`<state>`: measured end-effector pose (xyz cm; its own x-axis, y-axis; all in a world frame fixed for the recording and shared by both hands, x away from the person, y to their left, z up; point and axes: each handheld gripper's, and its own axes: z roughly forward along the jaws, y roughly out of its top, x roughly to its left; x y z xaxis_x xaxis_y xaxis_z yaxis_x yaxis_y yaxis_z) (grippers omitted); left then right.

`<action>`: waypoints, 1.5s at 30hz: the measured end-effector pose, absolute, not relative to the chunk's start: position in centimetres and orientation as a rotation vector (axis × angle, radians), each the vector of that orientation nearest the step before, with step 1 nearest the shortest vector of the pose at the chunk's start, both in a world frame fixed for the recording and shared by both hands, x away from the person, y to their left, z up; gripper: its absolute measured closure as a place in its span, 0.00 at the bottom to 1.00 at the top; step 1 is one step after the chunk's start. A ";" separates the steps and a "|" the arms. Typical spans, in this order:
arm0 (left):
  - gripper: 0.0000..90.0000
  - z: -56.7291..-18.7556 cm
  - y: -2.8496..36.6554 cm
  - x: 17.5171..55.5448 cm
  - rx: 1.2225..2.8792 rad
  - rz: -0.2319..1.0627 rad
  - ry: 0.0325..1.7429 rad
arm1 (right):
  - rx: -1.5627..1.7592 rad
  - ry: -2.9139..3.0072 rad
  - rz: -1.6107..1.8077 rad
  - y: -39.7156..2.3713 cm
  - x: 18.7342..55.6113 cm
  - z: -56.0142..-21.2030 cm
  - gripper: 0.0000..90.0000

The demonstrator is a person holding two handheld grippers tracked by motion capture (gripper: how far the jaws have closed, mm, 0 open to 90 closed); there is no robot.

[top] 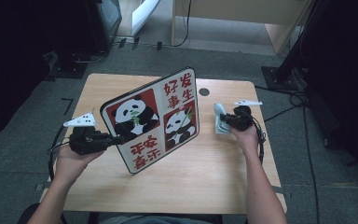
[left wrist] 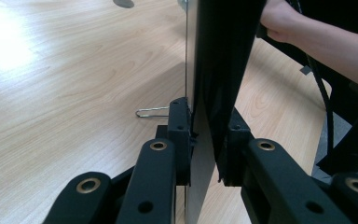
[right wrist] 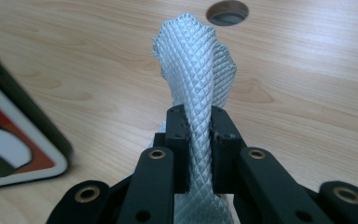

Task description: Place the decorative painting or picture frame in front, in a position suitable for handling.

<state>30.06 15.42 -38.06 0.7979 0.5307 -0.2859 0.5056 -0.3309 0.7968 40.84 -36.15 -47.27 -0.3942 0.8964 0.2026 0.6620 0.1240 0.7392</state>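
Observation:
A flat board [top: 156,119] printed with pandas and red characters stands tilted on the wooden table [top: 214,172], its lower corner near the table's middle. My left gripper [top: 116,139] is shut on the board's left edge; in the left gripper view the pads clamp the thin dark board [left wrist: 205,84] edge-on, at my left gripper [left wrist: 204,144]. My right gripper [top: 224,120] is shut on a pale grey quilted cloth [top: 220,116] to the right of the board. In the right gripper view the cloth [right wrist: 196,79] rises folded between the pads of my right gripper [right wrist: 199,140].
A round cable hole [top: 204,92] lies at the table's far side, behind the board. A thin wire loop [left wrist: 151,112] lies on the table by the board. Cables [top: 279,112] trail on the floor at the right, with dark stands and furniture beyond the table.

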 end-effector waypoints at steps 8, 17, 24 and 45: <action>0.88 -38.2 15.4 29.9 1.978 0.025 0.767 | 1.448 2.131 1.189 -35.3 39.7 -44.4 0.90; 0.88 -38.2 15.4 29.7 1.969 0.035 0.772 | 1.365 2.154 1.248 -33.6 39.0 -41.2 0.90; 0.88 -38.3 15.4 29.7 1.965 0.034 0.772 | 1.271 2.187 1.269 -31.9 38.8 -38.8 0.90; 0.88 -38.4 15.5 29.8 1.960 0.026 0.758 | 1.027 2.211 1.384 -27.1 37.9 -30.5 0.90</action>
